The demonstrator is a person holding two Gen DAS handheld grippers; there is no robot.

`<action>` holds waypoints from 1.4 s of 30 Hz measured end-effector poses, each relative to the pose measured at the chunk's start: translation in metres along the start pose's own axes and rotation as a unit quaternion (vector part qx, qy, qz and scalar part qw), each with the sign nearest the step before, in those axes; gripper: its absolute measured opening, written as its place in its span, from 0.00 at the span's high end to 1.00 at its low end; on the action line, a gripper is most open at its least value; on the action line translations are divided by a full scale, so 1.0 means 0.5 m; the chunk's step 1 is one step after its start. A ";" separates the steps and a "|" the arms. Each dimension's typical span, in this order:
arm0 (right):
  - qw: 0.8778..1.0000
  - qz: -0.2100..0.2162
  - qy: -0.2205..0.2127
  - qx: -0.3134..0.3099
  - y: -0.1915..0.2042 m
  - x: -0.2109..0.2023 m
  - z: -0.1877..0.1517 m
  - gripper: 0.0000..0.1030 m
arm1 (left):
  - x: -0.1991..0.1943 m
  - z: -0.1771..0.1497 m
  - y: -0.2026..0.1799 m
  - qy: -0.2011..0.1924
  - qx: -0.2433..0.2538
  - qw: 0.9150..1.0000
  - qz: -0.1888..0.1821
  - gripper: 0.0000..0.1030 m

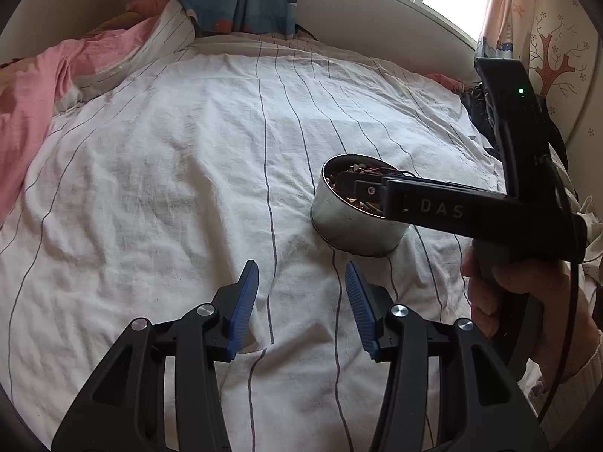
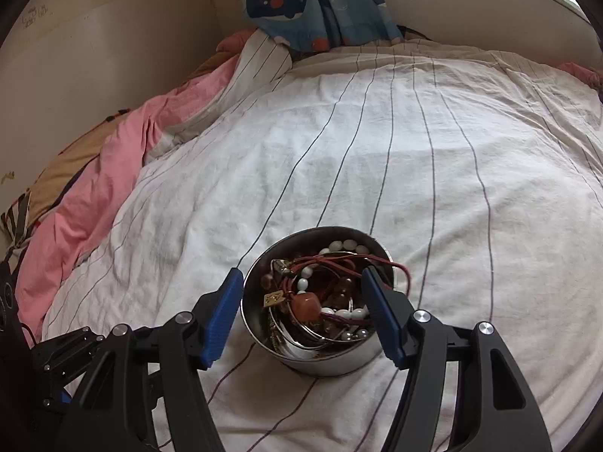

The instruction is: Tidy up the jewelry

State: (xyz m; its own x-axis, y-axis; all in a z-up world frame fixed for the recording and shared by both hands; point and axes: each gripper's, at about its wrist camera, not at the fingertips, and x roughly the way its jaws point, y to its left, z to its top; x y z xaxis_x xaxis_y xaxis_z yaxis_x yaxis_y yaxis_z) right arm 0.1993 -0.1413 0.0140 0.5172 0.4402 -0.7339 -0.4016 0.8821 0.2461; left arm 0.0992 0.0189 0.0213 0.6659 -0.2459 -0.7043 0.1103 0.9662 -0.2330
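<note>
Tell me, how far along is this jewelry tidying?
Done: nothing shows as sorted; the jewelry, beads, bangles and red cords, lies tangled in the metal tin on the striped sheet. In hand: nothing; the right gripper is over the tin with jaws open, one finger outside the rim, and the left gripper stands open beside it. Left: apparently all the sorting.

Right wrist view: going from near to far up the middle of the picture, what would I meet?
Tin full of jewelry → striped white sheet → whale-print curtain.
</note>
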 end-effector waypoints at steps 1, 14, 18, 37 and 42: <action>1.000 -0.001 0.006 -0.002 0.004 0.012 0.000 0.39 | 0.001 -0.001 0.002 0.001 -0.001 1.000 -0.001 0.56; 0.982 0.183 0.036 0.018 0.027 -0.010 0.017 0.27 | 0.001 0.000 0.003 0.000 -0.003 1.000 -0.005 0.52; 0.984 0.175 0.015 0.023 0.016 -0.032 0.017 0.26 | 0.000 -0.001 0.002 -0.002 -0.004 1.000 -0.005 0.50; 0.976 0.207 0.051 0.030 -0.005 -0.029 0.020 0.17 | 0.000 -0.005 -0.005 0.000 0.002 1.000 -0.001 0.46; 0.984 0.168 0.012 0.055 -0.037 -0.078 -0.010 0.17 | -0.005 -0.004 -0.004 -0.003 0.001 1.000 0.003 0.43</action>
State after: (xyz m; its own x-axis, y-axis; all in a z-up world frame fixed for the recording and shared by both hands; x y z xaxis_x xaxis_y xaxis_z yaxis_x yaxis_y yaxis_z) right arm 0.1828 -0.1756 0.0349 0.3498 0.7073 -0.6143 -0.4615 0.7007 0.5440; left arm 0.0958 0.0174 0.0223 0.6710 -0.2399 -0.7015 0.1083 0.9678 -0.2274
